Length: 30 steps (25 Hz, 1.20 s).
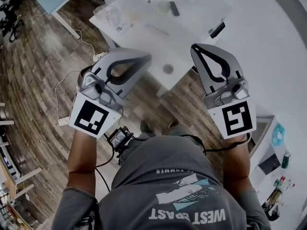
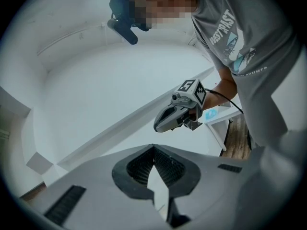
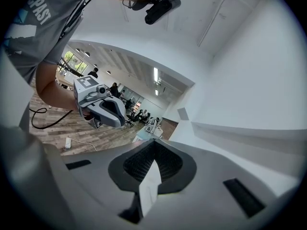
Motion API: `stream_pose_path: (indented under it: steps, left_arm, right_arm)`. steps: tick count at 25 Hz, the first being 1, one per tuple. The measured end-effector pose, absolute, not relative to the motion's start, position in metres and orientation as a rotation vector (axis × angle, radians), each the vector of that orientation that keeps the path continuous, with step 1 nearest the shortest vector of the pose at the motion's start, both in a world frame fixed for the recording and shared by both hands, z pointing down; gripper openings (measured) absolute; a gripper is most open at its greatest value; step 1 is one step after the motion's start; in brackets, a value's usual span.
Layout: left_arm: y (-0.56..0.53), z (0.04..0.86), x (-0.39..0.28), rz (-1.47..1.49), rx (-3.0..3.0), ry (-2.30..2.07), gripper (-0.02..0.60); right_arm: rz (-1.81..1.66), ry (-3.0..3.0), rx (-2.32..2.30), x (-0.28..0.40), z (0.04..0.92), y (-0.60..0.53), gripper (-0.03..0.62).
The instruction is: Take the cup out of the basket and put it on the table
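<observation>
The left gripper [image 1: 139, 61] and right gripper [image 1: 199, 51] are both closed and empty (no cup or basket shows); reaching in unopened could topple the cup

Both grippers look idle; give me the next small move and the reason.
Probably approach the white table and search for the basket: the left gripper and right gripper are shut and empty, and no cup shows clearly.

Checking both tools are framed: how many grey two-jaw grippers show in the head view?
2. The left grey two-jaw gripper is at picture left, the right gripper at picture right, both shut and empty.
</observation>
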<state>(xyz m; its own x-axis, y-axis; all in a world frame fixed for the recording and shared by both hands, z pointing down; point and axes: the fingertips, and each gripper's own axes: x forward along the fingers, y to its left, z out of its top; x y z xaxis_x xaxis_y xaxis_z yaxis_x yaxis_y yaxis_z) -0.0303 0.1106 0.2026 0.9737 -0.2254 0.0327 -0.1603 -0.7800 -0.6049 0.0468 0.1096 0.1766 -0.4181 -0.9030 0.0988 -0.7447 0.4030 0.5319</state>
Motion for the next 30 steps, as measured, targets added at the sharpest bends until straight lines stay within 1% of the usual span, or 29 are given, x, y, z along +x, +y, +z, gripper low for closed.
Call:
stream_pose_path:
  steps: [8,20,25,30]
  left_arm:
    - [0.077,0.209,0.0,-0.204,-2.488,0.317,0.009]
    - [0.041,0.203,0.072,-0.328,-2.464,0.496,0.009]
    - [0.032,0.205,0.088,-0.355,-2.469,0.538,0.009]
    - [0.016,0.207,0.084,-0.354,-2.46,0.539,0.009]
  right_arm:
    - [-0.584,-2.361,1.379,0.078,0.183,0.068,0.012]
    - [-0.566,-2.501,1.278,0.16,0.181,0.011,0.012]
    - [-0.567,-2.541,1.256,0.176,0.181,-0.007,0.012]
    - [-0.561,-2.537,1.263,0.177,0.186,-0.023,0.012]
